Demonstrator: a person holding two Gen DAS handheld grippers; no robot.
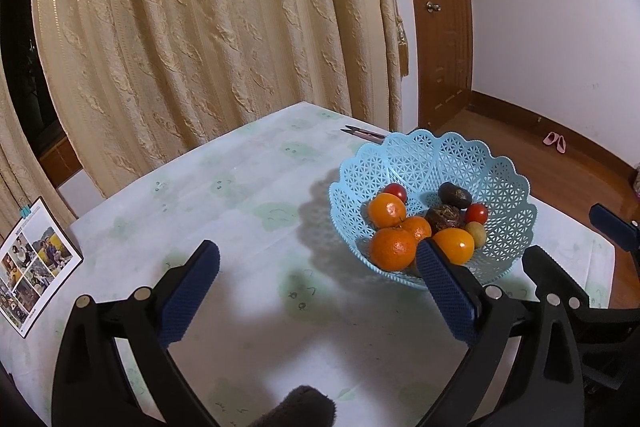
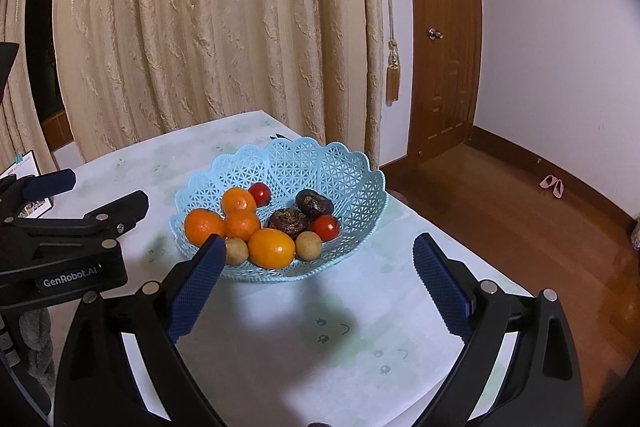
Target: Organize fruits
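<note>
A pale blue lattice basket [image 2: 352, 187] sits toward the far right of the tabletop [image 2: 280, 347], close to its right edge, and every fruit in sight is already gathered in its hollow. The sloping walls keep the round pieces from rolling off, so they settle into a tight cluster at the bottom. Three mandarins [image 2: 204, 225] crowd the left side, touching one another, with a larger smooth orange [image 2: 272, 247] nearest the front. Two dull green-brown round fruits [image 2: 309, 245] flank that orange. Two wrinkled dark fruits [image 2: 314, 203] lie toward the back right, and two small red tomatoes [image 2: 325, 227] tuck into the gaps, one at the far left, one at the right.

The left hand-held gripper [image 1: 318, 259] hovers over bare tabletop just left of the basket, spread wide with nothing between its pads. The right hand-held gripper [image 2: 318, 253] faces the basket's near rim, also spread and empty. Both point down toward the basket, which suggests either a release just made or a reach for a piece to sort.

No loose fruit shows on the cloth, so the gathering looks largely done. A small pair of scissors [image 1: 364, 134] lies behind the basket at the far edge, and a photo card [image 1: 34, 263] stands at the far left.
</note>
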